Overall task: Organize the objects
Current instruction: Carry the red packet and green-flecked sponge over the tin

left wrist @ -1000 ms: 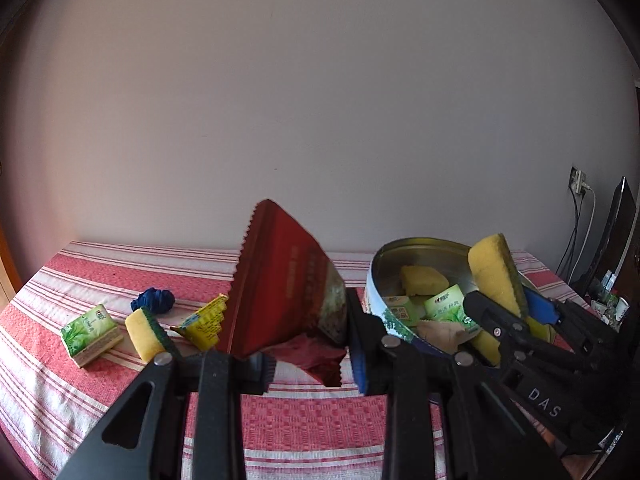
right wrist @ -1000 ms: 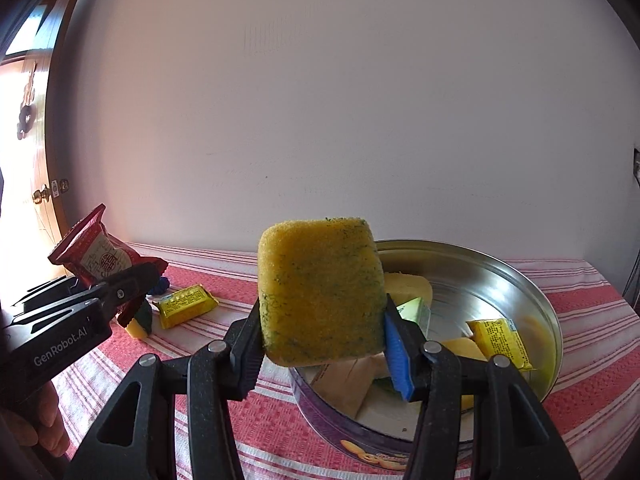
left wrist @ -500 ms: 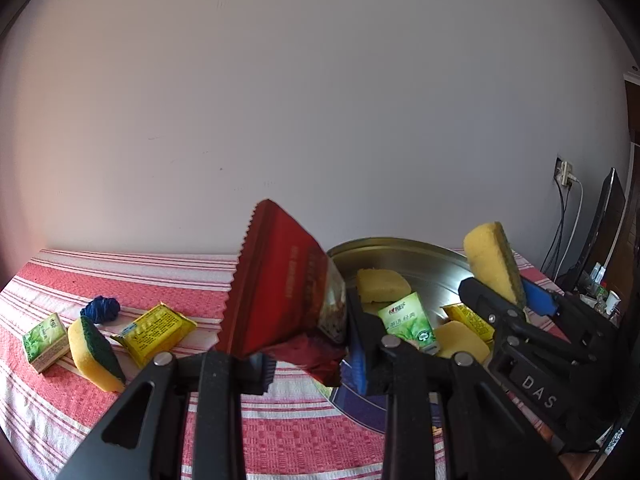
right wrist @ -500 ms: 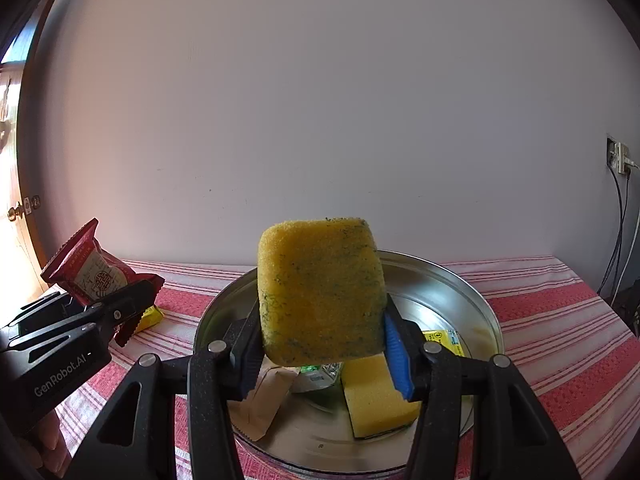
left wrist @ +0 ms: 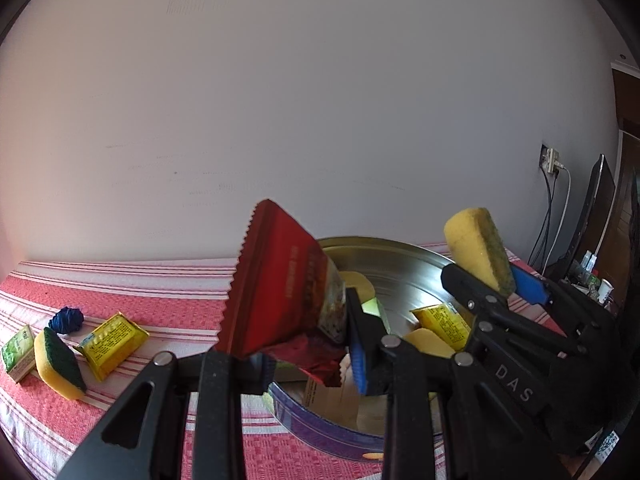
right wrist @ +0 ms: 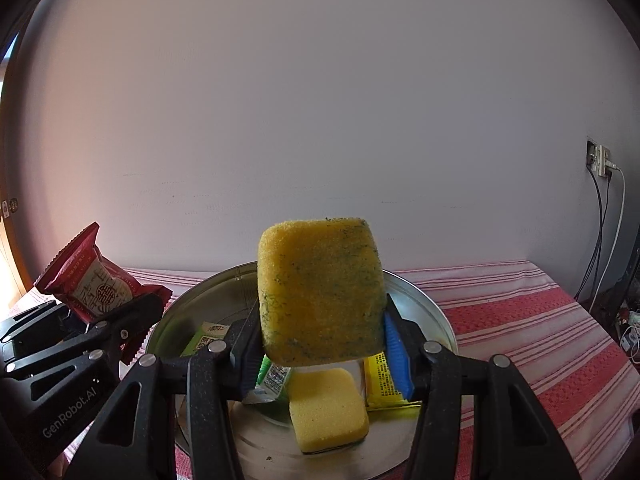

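Note:
My left gripper (left wrist: pixel 308 360) is shut on a red snack packet (left wrist: pixel 280 284) and holds it above the near left rim of a round metal tin (left wrist: pixel 396 264). My right gripper (right wrist: pixel 320 344) is shut on a yellow sponge (right wrist: pixel 320 292) with green flecks, held over the tin (right wrist: pixel 436 320). The right gripper and its sponge (left wrist: pixel 476 248) also show at the right of the left wrist view; the left gripper's packet (right wrist: pixel 92 284) shows at the left of the right wrist view. In the tin lie a yellow sponge (right wrist: pixel 326 412), a yellow packet (right wrist: pixel 380 380) and a green packet (right wrist: pixel 204 336).
On the red striped tablecloth (left wrist: pixel 168 304) left of the tin lie a yellow packet (left wrist: pixel 112 340), a yellow-green sponge (left wrist: pixel 58 364), a green packet (left wrist: pixel 18 348) and a blue ball of fabric (left wrist: pixel 66 320). A wall stands behind the table. Cables and a socket (right wrist: pixel 600 160) are at the right.
Both grippers have moved over the tin with their loads still held. The tin now lies more directly below them, and the loose items on the cloth sit further left in the left wrist view.

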`<move>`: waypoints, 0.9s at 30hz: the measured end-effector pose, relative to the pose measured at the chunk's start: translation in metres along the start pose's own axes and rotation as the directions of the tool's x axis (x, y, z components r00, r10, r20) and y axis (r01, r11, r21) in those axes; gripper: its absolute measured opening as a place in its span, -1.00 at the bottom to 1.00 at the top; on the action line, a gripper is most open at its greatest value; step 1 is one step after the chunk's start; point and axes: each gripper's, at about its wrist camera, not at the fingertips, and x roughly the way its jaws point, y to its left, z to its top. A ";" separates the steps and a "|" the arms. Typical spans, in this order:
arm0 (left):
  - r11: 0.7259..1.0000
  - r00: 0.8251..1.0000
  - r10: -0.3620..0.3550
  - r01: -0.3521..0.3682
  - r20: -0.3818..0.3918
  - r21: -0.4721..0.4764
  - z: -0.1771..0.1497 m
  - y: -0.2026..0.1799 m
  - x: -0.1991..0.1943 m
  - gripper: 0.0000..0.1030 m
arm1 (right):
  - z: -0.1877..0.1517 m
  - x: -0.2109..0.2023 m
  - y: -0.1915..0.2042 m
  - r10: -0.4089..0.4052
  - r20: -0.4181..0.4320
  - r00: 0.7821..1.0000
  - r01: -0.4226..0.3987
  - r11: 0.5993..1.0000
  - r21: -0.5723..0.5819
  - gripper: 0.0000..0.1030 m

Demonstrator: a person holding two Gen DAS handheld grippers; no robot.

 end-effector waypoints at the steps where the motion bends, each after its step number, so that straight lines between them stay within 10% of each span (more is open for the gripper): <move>1: 1.000 1.000 -0.001 0.001 -0.002 0.001 0.002 -0.005 -0.002 -0.46 | 0.001 0.001 -0.002 -0.004 -0.002 1.000 0.004 1.000 0.001 0.06; 27: 0.999 0.993 -0.027 0.033 -0.119 0.041 0.014 -0.047 0.048 -0.45 | 0.010 0.042 -0.032 -0.080 -0.100 0.992 0.081 0.997 -0.001 0.06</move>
